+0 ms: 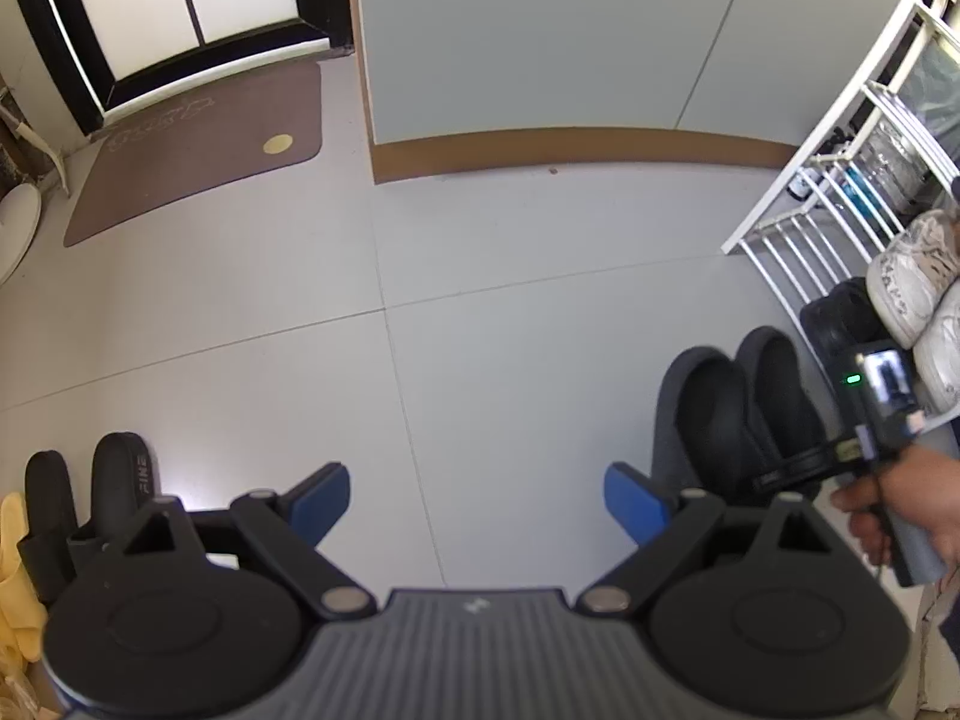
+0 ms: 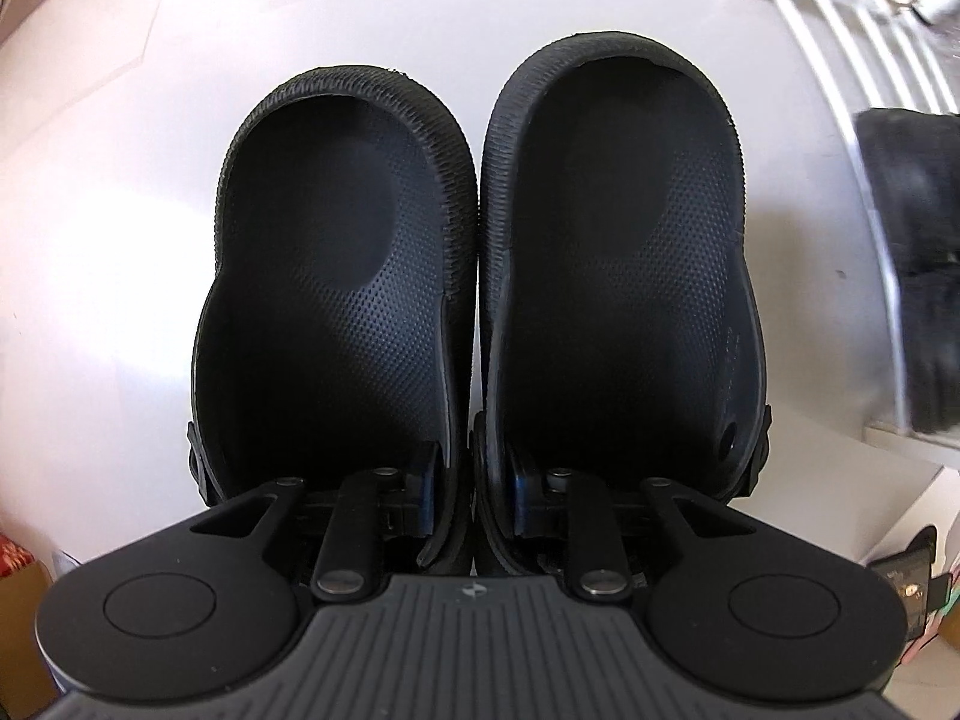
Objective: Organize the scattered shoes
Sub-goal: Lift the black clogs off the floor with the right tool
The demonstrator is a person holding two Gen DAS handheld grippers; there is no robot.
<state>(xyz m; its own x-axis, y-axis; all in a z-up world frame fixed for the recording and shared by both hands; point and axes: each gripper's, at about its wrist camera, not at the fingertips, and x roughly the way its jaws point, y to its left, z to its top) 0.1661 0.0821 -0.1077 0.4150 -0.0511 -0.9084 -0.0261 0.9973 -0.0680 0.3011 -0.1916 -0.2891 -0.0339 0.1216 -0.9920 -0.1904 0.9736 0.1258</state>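
Note:
A pair of black clogs (image 2: 480, 276) fills the right wrist view, side by side with their heels toward the top. My right gripper (image 2: 474, 498) is shut on the two touching inner walls near the strap end, one blue pad inside each clog. In the left wrist view the same clogs (image 1: 744, 408) hang over the pale floor at the right, and a hand (image 1: 912, 510) holds the right gripper (image 1: 780, 471) on them. My left gripper (image 1: 477, 498) stands wide open above bare floor with nothing between its fingers. A pair of black slides (image 1: 90, 492) lies at the lower left.
A white slatted shoe rack (image 1: 798, 228) stands at the right, bearing white sneakers (image 1: 912, 282) and a black shoe (image 1: 840, 318). A brown doormat (image 1: 198, 150) lies before a dark-framed door at the upper left. Something yellow (image 1: 12, 570) sits at the left edge.

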